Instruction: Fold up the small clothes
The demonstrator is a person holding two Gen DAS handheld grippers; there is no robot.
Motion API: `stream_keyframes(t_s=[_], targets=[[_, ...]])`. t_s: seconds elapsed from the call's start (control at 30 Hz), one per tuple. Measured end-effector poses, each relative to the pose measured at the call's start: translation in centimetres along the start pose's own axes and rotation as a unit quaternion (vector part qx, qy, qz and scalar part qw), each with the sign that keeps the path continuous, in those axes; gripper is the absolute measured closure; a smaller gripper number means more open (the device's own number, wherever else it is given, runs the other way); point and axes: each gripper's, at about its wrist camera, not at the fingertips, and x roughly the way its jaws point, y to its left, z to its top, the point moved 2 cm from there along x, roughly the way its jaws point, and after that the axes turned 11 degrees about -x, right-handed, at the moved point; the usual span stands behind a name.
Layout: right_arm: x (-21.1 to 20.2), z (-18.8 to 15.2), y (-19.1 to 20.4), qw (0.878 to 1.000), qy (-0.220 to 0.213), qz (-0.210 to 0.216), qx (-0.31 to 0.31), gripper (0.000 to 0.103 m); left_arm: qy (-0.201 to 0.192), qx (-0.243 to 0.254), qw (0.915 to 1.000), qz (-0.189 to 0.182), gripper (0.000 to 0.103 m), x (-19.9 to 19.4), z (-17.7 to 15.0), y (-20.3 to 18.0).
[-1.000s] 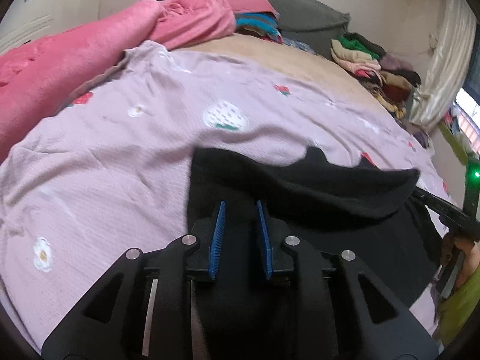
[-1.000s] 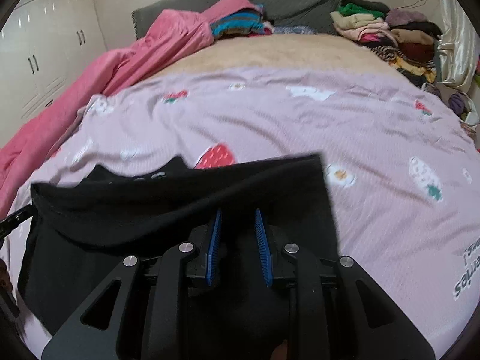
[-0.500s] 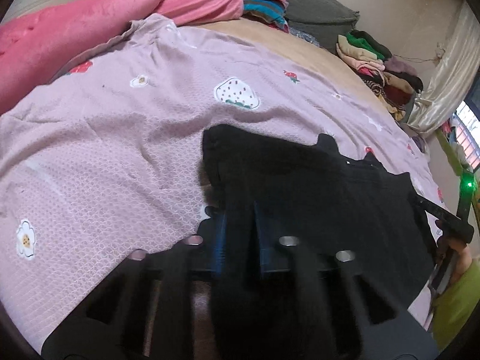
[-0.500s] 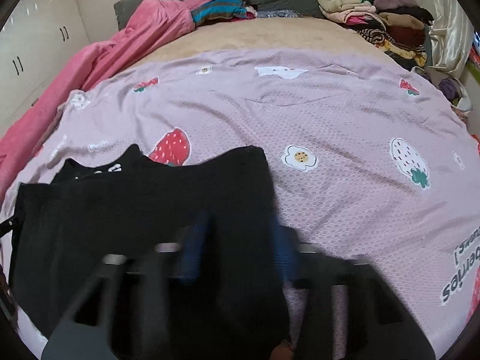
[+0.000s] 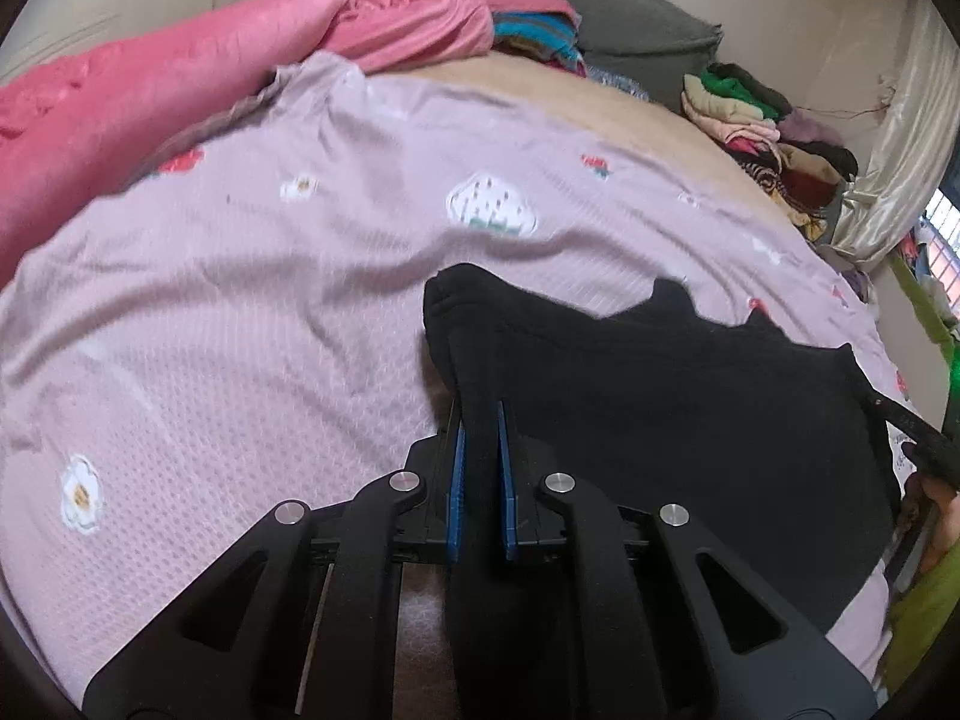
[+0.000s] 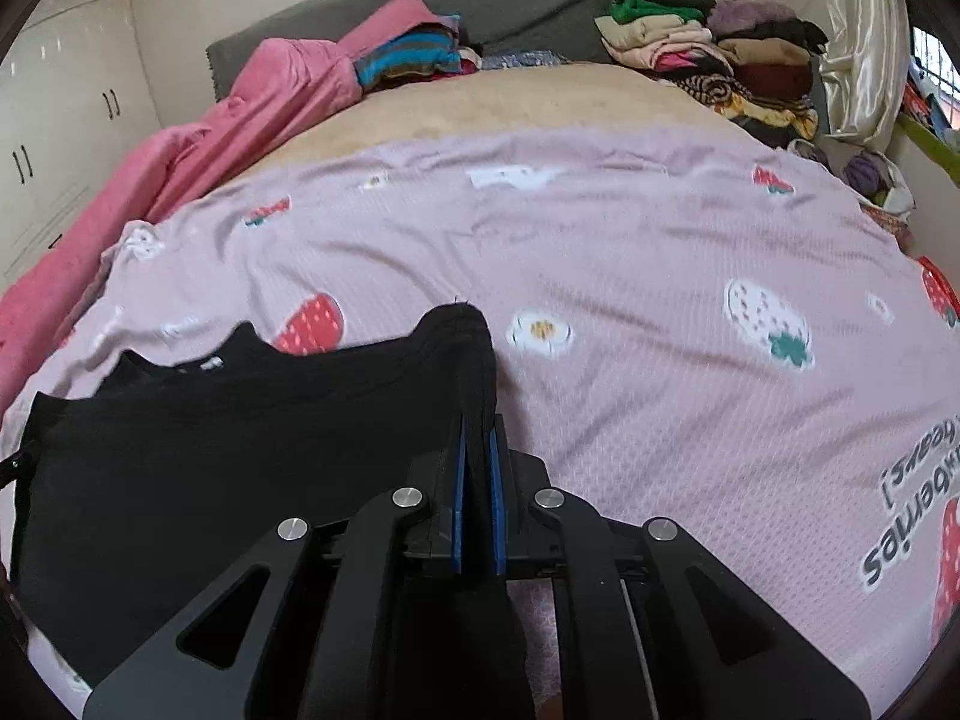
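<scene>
1. Left gripper (image 5: pixel 479 420): jaws narrow, clamped on a bunched edge of the black garment (image 5: pixel 660 420). Fabric fills the gap between the blue pads (image 5: pixel 457 480) and runs forward past the tips to a rounded corner ahead of them.
2. Right gripper (image 6: pixel 477 429): same condition. Jaws narrow, pinching the black garment (image 6: pixel 240 468) at its opposite edge; cloth sits between the blue pads (image 6: pixel 459 498) and rises to a corner just ahead of the tips.
3. Garment position: left view has the body spreading to the right of the jaws; right view has it spreading to the left. So it spans between the two grippers, lying on the lilac sheet (image 5: pixel 270 312). Far edge shows small raised points, left view ahead-right of the jaws, right view ahead-left.
4. Right gripper body visible at the right edge of the left view (image 5: pixel 912 438), touching the garment's far side. Cannot tell its jaw state from that angle.
5. Lilac sheet (image 6: pixel 660 276) has strawberry and flower prints; bare sheet lies left of the left jaws and right of the right jaws.
6. Well ahead of the jaws: pink blanket (image 5: pixel 150 96) to the left, grey headboard cushion (image 6: pixel 510 0) at the back, pile of folded clothes (image 6: pixel 708 48) to the right.
7. White wardrobe doors (image 6: pixel 54 120) far left in the right view. Slight motion blur in both frames.
</scene>
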Motion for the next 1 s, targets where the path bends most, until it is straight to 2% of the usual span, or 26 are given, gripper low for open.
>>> stream_keyframes(t_s=[0.27,0.33,0.43,0.7,0.83,1.0], targets=[[-2.0,-0.8,0.3,1.0,-0.004,-0.007,-0.004,0.089,-0.004,0.009,0.9999,0.002,0.094,-1.4,0.1,-0.5],[-3.1,-1.2,0.6,1.0,-0.008,0.001,-0.011,0.085,-0.005,0.015,0.9998,0.008,0.085,-2.1,-0.1,-0.7],[-5.1,-2.0,1.7,0.999,-0.015,0.018,-0.032,0.078,-0.007,0.021,0.9997,0.008,0.077,-3.4,-0.7,-1.3],[-8.0,-4.3,4.9,0.995,0.005,0.041,-0.089,0.075,0.016,0.056,0.9983,-0.008,0.074,-5.6,-3.8,-3.2],[-8.8,-5.4,5.5,0.994,0.013,0.05,-0.094,0.069,0.033,0.068,0.997,-0.016,0.072,-6.0,-5.6,-4.2],[-9.0,-6.9,5.9,0.994,0.033,0.053,-0.094,0.068,0.05,0.077,0.9956,-0.017,0.071,-5.9,-7.1,-4.6]])
